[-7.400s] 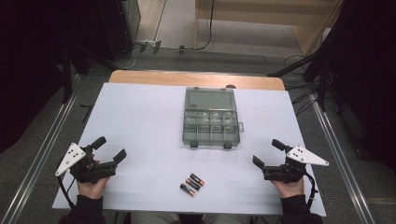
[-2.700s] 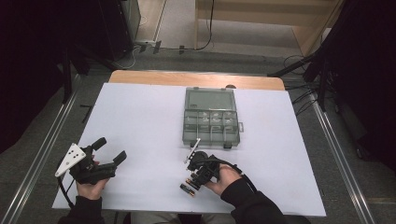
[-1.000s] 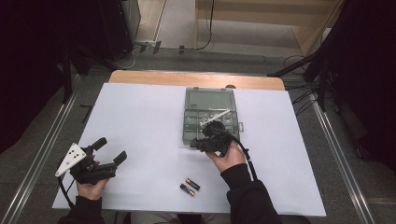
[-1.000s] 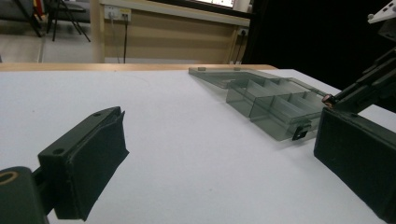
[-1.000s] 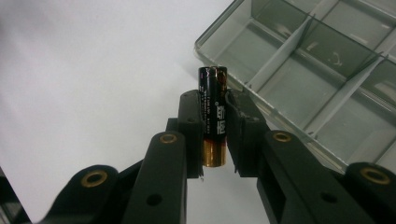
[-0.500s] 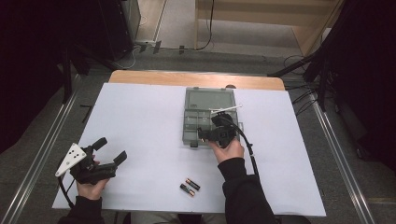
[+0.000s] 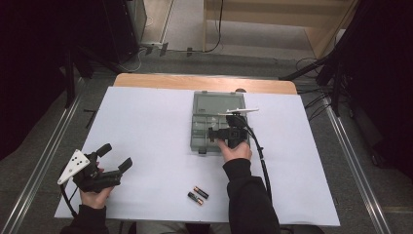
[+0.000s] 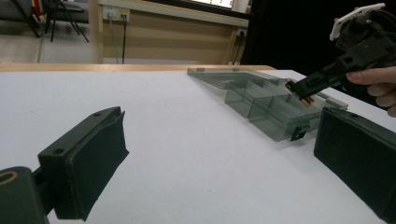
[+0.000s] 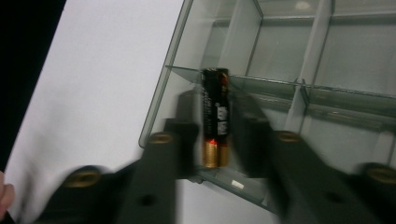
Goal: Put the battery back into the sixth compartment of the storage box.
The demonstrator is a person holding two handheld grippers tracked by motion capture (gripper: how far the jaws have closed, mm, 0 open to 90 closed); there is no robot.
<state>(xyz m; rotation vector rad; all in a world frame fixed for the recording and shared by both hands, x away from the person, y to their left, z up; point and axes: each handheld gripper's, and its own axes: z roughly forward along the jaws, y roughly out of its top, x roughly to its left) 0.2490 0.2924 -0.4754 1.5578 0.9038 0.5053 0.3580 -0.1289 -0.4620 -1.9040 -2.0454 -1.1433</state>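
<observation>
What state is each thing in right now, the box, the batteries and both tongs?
Compartment box: lid open, compartments look empty.
Held battery: clamped in the right tongs, above the box.
Two batteries: lying on the white sheet, near edge.
Right tongs: shut on the held battery.
Left tongs: open, holding nothing.

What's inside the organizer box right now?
The compartments of the box that show look empty. The right tongs hold a battery above its near corner, not yet dropped in. Tongs and hand cover the cells beneath.

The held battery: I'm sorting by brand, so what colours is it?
Black with a gold end on the battery; the right gripper view shows it best.
</observation>
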